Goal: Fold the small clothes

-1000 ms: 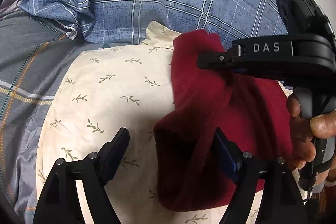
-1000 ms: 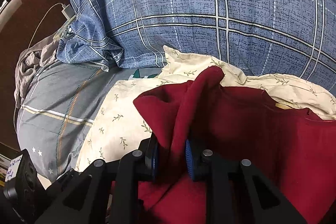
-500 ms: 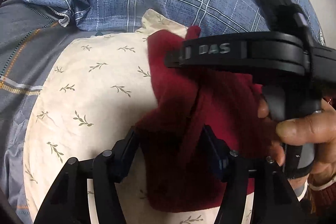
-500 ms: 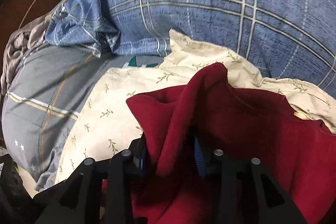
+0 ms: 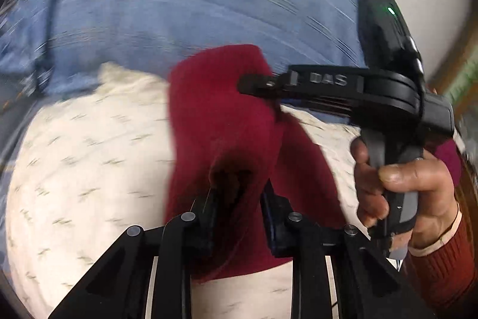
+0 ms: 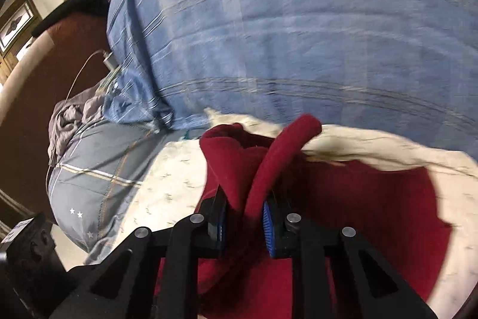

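1. Left claw (image 5: 239, 207) clenched on a bunched fold of the red garment (image 5: 221, 121); cloth pinched between both fingers, lower edge hanging loose below them.
2. Right claw (image 6: 243, 221) clamped on a rolled ridge of the same red garment (image 6: 358, 199); ridge rising upright from between the blue pads (image 6: 267, 229).
3. From the left wrist view, right claw (image 5: 260, 84) biting the garment's upper part, held by a hand (image 5: 403, 190) in a red ribbed cuff.
4. Garment lifted and stretched between both claws, above the cream leaf-print sheet (image 5: 89, 154) near the bed's middle; remainder spread flat on that sheet at right (image 6: 373, 139).
5. Blue plaid quilt (image 6: 298, 35) behind the sheet; grey pillow (image 6: 89, 169) at the bed's left edge; white charger cable (image 6: 86, 65) beside it.
6. Both views motion-blurred; fine detail unreadable.
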Demonstrator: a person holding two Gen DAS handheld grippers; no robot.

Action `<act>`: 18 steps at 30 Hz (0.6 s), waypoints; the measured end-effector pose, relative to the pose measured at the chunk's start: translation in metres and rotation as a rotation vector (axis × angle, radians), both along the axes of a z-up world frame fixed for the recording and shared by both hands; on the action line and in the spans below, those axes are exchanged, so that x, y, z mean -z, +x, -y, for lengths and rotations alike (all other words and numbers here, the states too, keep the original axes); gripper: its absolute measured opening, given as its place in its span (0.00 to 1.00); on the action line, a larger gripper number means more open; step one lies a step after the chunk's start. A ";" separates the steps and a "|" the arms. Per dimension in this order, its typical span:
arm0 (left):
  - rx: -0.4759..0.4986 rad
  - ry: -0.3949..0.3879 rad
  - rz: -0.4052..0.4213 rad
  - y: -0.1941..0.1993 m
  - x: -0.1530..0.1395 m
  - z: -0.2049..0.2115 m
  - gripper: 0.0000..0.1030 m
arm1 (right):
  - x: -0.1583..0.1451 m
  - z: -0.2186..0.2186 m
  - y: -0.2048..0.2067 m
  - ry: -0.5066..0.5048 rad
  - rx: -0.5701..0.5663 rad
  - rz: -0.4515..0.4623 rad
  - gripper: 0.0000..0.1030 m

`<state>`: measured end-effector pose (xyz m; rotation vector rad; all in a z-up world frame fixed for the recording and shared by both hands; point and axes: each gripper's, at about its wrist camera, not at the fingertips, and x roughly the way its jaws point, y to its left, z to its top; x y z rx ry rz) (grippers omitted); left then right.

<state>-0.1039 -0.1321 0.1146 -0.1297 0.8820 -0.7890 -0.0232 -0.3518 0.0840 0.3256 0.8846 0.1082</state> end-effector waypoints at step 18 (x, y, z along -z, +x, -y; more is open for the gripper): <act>0.208 0.112 -0.050 -0.034 0.037 0.138 0.39 | 0.043 0.138 -0.086 0.187 0.310 0.024 0.34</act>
